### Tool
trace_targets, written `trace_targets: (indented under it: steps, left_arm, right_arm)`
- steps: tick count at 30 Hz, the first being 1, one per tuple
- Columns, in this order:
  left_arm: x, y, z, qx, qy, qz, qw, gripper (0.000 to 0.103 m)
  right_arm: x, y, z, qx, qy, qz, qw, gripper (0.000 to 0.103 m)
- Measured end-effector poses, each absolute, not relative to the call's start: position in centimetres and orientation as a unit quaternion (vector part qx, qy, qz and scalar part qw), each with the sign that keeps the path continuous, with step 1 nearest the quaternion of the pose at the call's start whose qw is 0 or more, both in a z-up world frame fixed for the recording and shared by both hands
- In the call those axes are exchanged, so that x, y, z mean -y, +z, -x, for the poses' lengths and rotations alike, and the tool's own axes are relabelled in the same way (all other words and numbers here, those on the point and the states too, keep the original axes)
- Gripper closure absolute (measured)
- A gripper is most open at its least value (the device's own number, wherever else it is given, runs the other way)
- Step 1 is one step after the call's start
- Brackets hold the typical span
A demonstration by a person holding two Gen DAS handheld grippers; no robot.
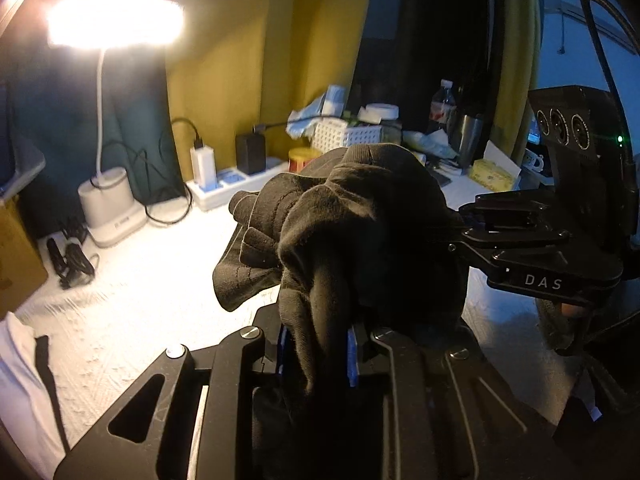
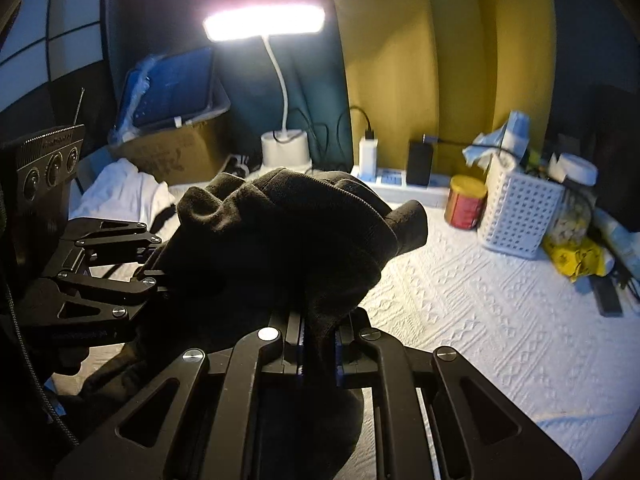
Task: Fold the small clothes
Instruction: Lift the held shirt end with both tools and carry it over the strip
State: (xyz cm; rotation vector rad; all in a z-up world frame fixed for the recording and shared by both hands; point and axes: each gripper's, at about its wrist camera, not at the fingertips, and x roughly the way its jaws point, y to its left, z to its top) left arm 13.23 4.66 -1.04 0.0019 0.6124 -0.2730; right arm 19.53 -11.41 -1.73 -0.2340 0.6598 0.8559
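The left gripper pinches a bunched fold of a black garment between its blue pads, and the right gripper is clamped on another fold of the same cloth, so the garment hangs gathered between the two, lifted above the counter with its white textured cover. Along the counter's far edge stand a lit desk lamp, a power strip, a red can and a white perforated basket. White clothing lies at the far left corner.

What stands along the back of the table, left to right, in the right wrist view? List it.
Cardboard box → lamp base → white charger → black adapter → red can → white perforated basket → tape roll.
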Motion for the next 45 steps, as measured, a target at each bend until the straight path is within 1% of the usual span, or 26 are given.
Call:
trace_targets:
  steps: [32,45]
  left_arm:
    - [-4.1,6.9,-2.6,-0.156,-0.127,-0.037,0.979,0.084]
    - [-6.1,9.9,0.3,-0.103,-0.116,-0.044,0.987,0.084]
  right_arm:
    - [13.1,9.9,-7.3,-0.152,0.411,0.124,0.89,0.092]
    - [11.8,13.9,-3.8,-0.092,0.416,0.142,0.893,0.092]
